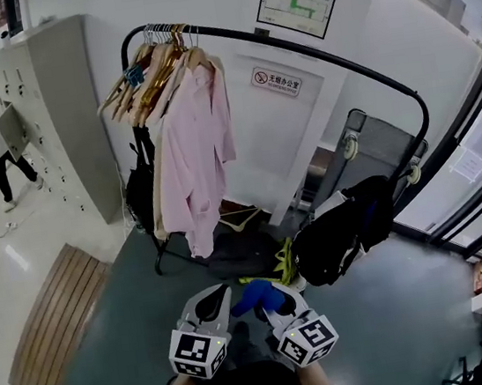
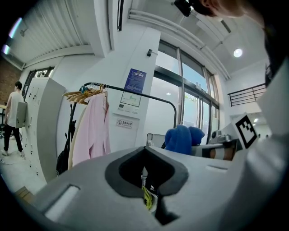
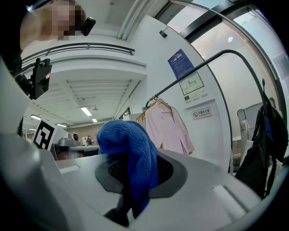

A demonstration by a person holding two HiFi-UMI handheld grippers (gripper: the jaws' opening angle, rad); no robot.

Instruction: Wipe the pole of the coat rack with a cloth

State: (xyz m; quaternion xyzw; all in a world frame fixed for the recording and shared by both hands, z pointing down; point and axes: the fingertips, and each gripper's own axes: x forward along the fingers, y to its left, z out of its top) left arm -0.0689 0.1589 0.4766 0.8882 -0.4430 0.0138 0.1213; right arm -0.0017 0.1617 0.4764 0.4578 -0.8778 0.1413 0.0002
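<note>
Your right hand-held gripper (image 3: pixel 135 182) is clamped on the blue cloth (image 3: pixel 128 149), but only a narrow fold sits between the jaws. Most of the cloth bulges loose above them. Your left hand-held gripper (image 2: pixel 146 180) has its jaws together with nothing between them. Both are held low and close together in front of you, well apart from the coat rack (image 1: pixel 156 244), so no wiping contact exists yet.

The likeliest trouble is the cloth itself. With so little of it pinched, friction along the pole (image 1: pixel 320 58) could drag the fold out, and it would drop to the floor. The loose bulge may also fold away, so that bare jaw rubs the metal instead.

2 obstacles sit on the pole. The wooden hangers (image 1: pixel 148 71) and the pink shirt (image 1: pixel 195 149) crowd its left end; a stroke run into them would probably shove them along or knock one off. At the right end, where the pole bends downward, a black bag (image 1: pixel 344 230) hangs and covers part of it, so the cloth could snag on it there.

A hard sideways push on so light a frame might also rock it; your empty gripper looks free to steady it. Clutter lies on the floor under the rack, which could catch your feet as you step closer.
</note>
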